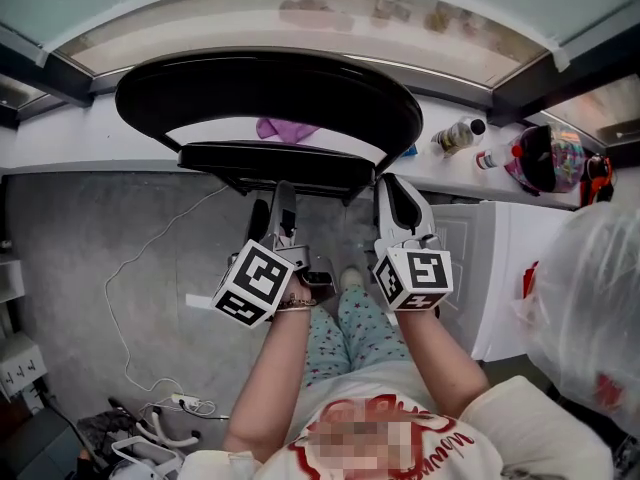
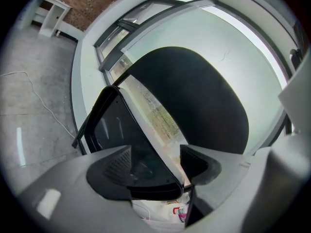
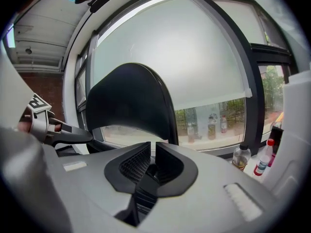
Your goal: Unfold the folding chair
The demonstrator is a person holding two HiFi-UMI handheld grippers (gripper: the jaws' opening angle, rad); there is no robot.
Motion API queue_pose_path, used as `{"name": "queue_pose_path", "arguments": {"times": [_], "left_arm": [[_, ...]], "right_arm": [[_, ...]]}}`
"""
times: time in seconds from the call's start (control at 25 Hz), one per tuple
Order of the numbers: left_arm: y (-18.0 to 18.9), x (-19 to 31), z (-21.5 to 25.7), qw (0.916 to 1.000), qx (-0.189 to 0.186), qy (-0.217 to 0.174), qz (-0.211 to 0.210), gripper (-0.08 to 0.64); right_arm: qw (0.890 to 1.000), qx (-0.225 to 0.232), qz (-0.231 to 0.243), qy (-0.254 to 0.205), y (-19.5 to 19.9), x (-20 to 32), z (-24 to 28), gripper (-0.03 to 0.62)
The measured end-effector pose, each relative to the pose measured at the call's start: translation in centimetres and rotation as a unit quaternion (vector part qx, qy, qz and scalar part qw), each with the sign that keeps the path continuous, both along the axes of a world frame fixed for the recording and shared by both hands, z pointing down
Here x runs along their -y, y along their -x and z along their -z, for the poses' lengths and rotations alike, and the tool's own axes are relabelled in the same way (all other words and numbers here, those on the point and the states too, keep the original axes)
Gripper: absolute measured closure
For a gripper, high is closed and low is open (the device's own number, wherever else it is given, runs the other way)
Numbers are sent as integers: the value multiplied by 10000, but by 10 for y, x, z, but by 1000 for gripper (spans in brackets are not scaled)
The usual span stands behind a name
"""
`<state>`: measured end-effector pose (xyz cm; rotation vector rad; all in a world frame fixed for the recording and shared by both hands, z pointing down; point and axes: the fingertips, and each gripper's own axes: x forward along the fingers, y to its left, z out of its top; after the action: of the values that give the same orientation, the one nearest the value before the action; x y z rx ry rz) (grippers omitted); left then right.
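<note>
black plastic fills the frame: the folding chair stands right in front of the person, against the windowsill, backrest arching over the seat. the seat's long edge runs left to right across the head view, just ahead of both tongs. the left tongs are the nearer ones: their jaws stand wide with the seat's front edge between them. a sliver of light shows beside one pad, so i read that as straddling, not clamped. the right tongs sit just beside the seat's right corner, barely cracked apart, a thin slit and nothing in it. so it all turns on that front edge, lying straight in the left tongs' mouth. how far the seat is down looks partial to me, tilted in the left gripper view. the legs and hinge are hidden under the seat and behind the marker cubes. a white cable trails on the floor.
</note>
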<state>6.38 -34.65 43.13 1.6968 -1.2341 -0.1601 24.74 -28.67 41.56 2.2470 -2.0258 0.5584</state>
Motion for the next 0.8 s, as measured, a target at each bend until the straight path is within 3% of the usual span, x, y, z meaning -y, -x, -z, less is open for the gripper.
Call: {"name": "queue_pose_path", "arguments": {"times": [0.32,0.56,0.8], "left_arm": [[-11,26,-25,9987,-210,451,117,248],[-18,54,-28,9981,34,476,390,236],[-28,71,-42,9958,133,703,577,227]], "right_arm": [[9993,31,-306,224,-19,8,-23,468],[9993,140,-289,210,-24,18,-37,408],[9990,102,-310,306,-27,24,-47,400]]}}
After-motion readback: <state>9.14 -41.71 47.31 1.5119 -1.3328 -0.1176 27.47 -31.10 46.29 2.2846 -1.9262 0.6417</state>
